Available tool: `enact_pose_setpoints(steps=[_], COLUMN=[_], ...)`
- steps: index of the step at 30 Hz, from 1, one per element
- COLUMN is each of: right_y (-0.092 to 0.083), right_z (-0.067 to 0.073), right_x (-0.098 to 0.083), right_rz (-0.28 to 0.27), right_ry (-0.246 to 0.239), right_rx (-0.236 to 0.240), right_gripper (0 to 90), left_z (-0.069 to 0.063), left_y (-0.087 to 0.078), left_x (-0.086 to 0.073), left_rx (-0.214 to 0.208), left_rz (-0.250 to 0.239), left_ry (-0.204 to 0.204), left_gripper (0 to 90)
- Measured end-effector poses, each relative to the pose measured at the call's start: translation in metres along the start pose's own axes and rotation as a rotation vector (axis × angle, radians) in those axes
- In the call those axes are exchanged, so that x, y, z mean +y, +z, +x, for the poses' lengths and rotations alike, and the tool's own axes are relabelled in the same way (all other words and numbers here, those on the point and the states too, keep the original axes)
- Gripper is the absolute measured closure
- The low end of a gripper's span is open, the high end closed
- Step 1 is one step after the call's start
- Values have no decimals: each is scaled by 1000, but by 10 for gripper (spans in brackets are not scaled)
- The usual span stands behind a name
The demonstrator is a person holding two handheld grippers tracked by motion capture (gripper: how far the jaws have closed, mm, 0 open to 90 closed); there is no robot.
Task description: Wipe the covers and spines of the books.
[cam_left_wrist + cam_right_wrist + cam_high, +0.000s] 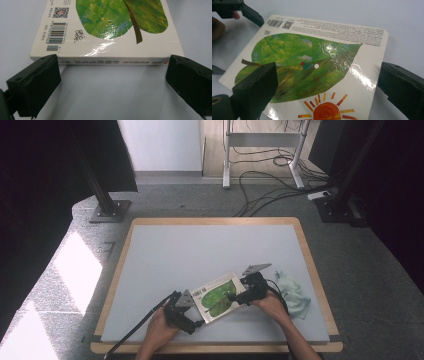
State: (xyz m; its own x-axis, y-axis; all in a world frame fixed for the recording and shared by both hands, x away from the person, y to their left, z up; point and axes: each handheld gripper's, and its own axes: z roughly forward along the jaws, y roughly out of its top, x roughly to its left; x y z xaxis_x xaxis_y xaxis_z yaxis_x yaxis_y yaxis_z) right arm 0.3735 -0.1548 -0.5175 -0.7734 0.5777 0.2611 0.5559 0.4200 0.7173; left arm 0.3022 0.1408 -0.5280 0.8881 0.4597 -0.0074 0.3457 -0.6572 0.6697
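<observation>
A picture book [218, 297] lies flat on the grey mat [210, 250] near the front edge, its white cover showing a big green leaf. My left gripper [196, 319] sits at the book's lower left. In the left gripper view its jaws [112, 61] stand wide apart, level with the book's spine [112, 62], with bare mat between them. My right gripper [235, 296] hovers over the book's right part. In the right gripper view it [328, 67] is open, one jaw over the book's leaf picture [312, 50], the other past the cover's edge.
A crumpled pale green cloth [295, 294] lies on the mat just right of my right hand. The mat's wooden border [310, 265] frames it. Beyond the table stand two black posts [107, 202] and loose cables [270, 185] run across the floor.
</observation>
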Motion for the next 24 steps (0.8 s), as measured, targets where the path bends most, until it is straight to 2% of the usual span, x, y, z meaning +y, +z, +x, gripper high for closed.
enact_pose_setpoints(steps=[5, 14, 17, 24], right_y=[-8, -12, -11, 4], right_z=[3, 6, 6, 5], right_x=[3, -4, -5, -4], right_rz=[-24, -21, -14, 24], right_ry=[13, 35, 28, -18], right_rx=[4, 7, 0, -36], right_gripper=[23, 21, 25, 4], left_z=[0, 1, 1, 3], left_y=[0, 0, 0, -1], left_x=[0, 0, 0, -2], left_rx=[-1, -7, -6, 4], left_rz=[0, 0, 0, 23], left_ry=[-1, -12, -10, -9], left_gripper=[0, 0, 0, 0])
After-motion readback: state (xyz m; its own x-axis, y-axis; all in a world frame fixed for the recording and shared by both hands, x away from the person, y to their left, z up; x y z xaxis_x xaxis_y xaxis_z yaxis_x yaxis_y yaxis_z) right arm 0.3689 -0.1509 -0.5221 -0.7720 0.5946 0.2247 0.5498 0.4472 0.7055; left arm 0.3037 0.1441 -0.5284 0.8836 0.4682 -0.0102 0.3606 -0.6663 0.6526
